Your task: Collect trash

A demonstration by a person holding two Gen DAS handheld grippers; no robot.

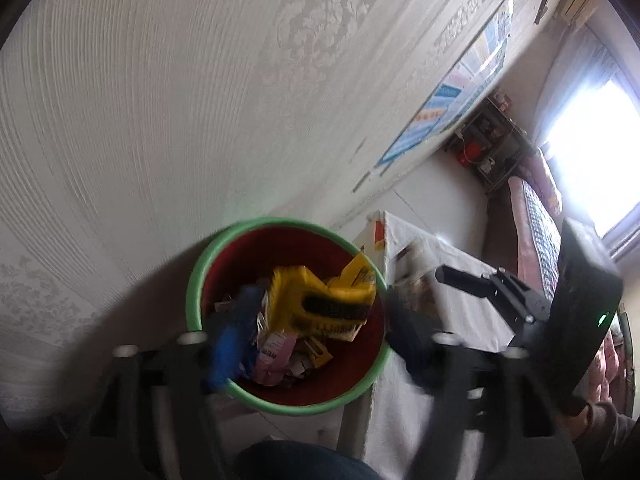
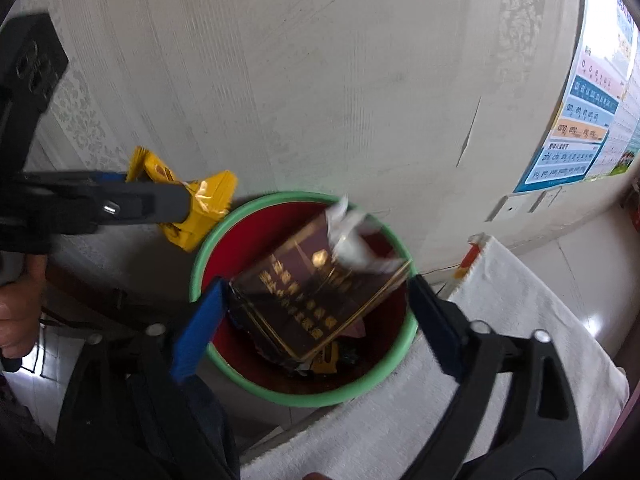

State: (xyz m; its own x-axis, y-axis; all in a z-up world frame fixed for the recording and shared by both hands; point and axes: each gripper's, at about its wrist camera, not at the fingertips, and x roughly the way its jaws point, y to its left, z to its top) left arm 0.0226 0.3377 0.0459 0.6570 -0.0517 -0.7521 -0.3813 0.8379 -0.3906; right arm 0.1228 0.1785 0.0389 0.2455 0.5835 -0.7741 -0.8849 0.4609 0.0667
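Observation:
A bin with a green rim (image 1: pixel 200 280) and a red inside stands by the wall, with wrappers lying in it. My left gripper (image 1: pixel 316 340) hangs open over it. A yellow wrapper (image 1: pixel 316 304) sits between its blue pads and touches neither. In the right wrist view the same yellow wrapper (image 2: pixel 200 208) shows at the tip of the left gripper's fingers (image 2: pixel 160 202), beside the bin's rim (image 2: pixel 224 224). My right gripper (image 2: pixel 316 320) stands wide open above the bin. A dark maroon box (image 2: pixel 316 296) with gold print lies tilted between its pads, with crumpled white paper (image 2: pixel 352 240) on it.
A table under a white cloth (image 2: pixel 520 304) stands right against the bin, and the pale patterned wall (image 1: pixel 160 100) is close behind. A poster (image 2: pixel 580 132) hangs on it. A person's hand (image 2: pixel 16 320) grips the left handle. A shelf (image 1: pixel 488 136) and a window are far right.

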